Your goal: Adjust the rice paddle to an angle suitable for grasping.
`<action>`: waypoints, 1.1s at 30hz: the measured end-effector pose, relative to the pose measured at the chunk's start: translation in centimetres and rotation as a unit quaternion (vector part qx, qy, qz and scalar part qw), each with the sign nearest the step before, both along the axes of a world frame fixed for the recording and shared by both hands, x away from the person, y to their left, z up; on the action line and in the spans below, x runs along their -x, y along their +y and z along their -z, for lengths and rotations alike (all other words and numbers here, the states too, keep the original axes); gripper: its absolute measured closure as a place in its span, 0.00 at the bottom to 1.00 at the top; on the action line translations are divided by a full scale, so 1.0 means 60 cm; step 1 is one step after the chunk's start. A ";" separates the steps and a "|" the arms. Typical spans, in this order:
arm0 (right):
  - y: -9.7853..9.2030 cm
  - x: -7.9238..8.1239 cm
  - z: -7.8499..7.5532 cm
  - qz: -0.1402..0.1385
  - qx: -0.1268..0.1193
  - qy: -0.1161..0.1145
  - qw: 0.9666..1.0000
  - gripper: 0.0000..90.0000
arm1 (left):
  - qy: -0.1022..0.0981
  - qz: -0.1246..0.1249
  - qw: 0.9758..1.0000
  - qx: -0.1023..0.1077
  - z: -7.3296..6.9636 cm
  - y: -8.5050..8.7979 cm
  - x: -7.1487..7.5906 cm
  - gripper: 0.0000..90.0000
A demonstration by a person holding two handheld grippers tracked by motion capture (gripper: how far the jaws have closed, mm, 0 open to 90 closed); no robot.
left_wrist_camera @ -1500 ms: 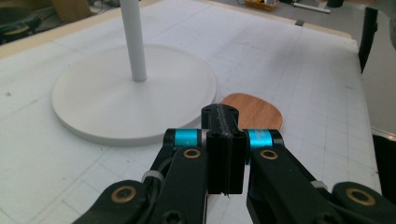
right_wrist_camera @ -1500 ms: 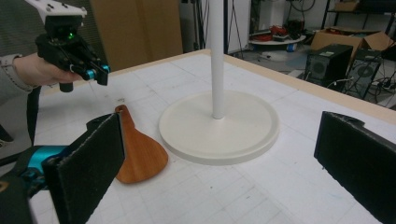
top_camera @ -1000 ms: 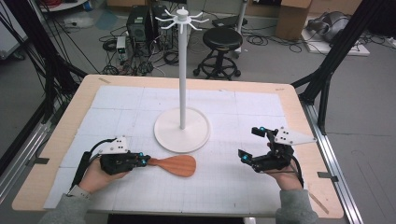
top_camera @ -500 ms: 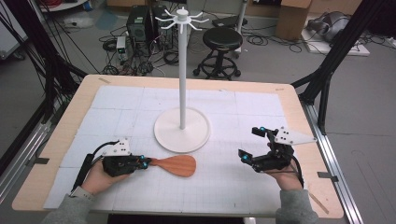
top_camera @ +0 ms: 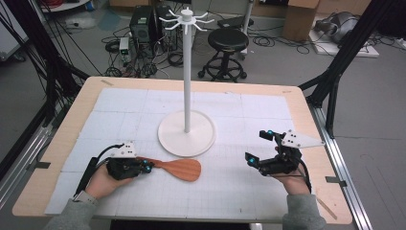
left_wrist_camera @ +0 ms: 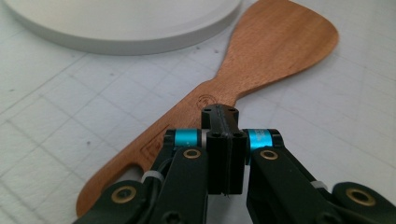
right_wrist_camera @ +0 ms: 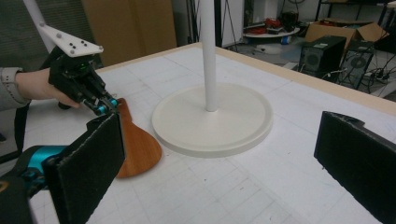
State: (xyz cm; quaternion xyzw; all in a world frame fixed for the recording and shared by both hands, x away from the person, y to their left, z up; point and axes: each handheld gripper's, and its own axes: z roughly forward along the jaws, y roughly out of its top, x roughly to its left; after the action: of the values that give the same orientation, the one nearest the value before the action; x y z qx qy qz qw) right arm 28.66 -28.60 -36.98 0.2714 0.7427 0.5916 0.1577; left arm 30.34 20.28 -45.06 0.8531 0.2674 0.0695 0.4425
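The left gripper (left_wrist_camera: 219, 116), jaws pressed together, sits over the wooden spatula (top_camera: 179, 168) without holding it; right gripper (top_camera: 263, 149) waits spread; pickup and hanging on the stand (top_camera: 186, 139) remain

A flat wooden spatula (top_camera: 177, 168) lies on the white gridded table mat (top_camera: 230, 191), just near of the tall white stand's round base (top_camera: 186, 139), apparently not touching; its handle points left.
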 end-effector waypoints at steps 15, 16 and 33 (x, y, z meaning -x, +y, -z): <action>0.004 -0.006 0.006 0.001 0.005 0.010 1.000 0.01 | -0.036 -0.004 0.999 0.040 -0.037 -0.023 -0.009 1.00; 0.004 -0.005 0.005 0.002 0.003 0.014 1.000 0.01 | -0.035 -0.004 0.999 0.035 -0.036 -0.025 -0.011 1.00; -0.007 -0.003 -0.005 0.004 -0.049 0.012 0.999 0.01 | -0.021 -0.047 0.997 0.052 -0.020 -0.070 -0.046 1.00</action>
State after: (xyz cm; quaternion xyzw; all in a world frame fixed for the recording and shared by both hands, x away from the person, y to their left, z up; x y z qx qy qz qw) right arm 28.86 -29.02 -36.67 0.2888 0.7134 0.6235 0.1376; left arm 33.07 16.05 -43.85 0.8139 0.3012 0.0938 0.4879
